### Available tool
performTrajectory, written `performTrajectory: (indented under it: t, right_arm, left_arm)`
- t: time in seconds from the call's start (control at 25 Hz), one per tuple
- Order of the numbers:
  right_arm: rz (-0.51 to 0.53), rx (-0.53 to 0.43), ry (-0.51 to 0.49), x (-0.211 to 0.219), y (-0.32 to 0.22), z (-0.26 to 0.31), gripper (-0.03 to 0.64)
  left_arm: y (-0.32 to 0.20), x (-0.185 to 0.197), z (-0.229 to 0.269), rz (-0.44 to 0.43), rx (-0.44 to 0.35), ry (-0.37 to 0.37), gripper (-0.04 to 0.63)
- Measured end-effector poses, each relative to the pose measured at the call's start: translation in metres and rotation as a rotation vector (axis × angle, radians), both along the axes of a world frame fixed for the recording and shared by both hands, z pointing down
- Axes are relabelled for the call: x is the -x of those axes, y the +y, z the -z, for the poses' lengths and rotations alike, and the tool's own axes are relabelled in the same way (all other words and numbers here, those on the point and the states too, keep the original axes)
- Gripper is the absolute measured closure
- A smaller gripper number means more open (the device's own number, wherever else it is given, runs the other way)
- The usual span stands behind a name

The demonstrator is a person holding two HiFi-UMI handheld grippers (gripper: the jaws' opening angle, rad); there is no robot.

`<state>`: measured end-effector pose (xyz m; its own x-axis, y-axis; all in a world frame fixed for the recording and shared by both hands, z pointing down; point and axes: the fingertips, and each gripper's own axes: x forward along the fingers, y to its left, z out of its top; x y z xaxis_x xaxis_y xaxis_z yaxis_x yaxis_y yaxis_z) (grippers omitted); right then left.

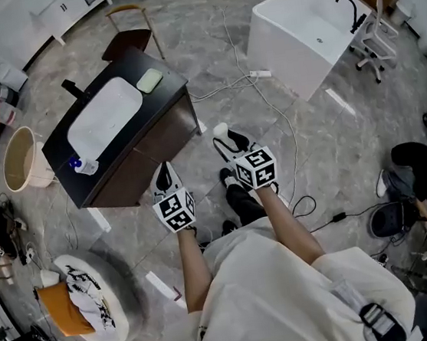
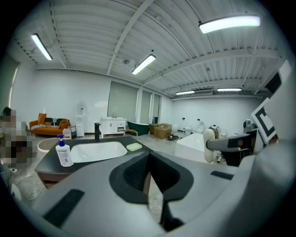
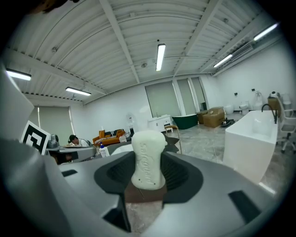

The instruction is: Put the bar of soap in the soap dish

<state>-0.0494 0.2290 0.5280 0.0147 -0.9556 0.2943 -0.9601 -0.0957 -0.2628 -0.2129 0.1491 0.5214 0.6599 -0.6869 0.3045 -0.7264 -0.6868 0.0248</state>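
We carry the bar of soap [image 3: 148,159] upright, clamped between the 2 jaws of our right gripper [image 3: 147,178]; our left gripper [image 2: 150,183] has its jaws together on nothing. The green soap dish [image 1: 149,80] sits well apart on the black vanity [image 1: 169,94], beside the white basin [image 1: 105,117], so we should walk over with the soap level and lower it flat. Around us are a grey marble floor [image 1: 203,20], loose cables [image 1: 271,105] and a bathtub [image 1: 301,31]

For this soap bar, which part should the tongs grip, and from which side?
Probably as now: the right tongs clamp the soap bar across its two narrow long edges, low on the bar, coming in from one end with the embossed face toward their camera. The pinched-in sides seat in the tongs, and the free end sticks out for setting down.
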Motion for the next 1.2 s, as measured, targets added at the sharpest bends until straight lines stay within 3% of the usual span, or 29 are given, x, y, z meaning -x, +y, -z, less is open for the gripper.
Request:
performTrajectory:
  t: [0.56,1.2]
  right_arm:
    - [0.054,0.022,-0.025,-0.044,-0.1,-0.005,0.437]
    - [0.18,0.013,-0.026,-0.098,-0.208,-0.002,0.436]
  left_arm:
    - [-0.089,-0.043,0.0,0.026,0.043,-0.012,0.591]
    - [-0.179,-0.085,-0.006,0.139,0.061,-0.058,0.591]
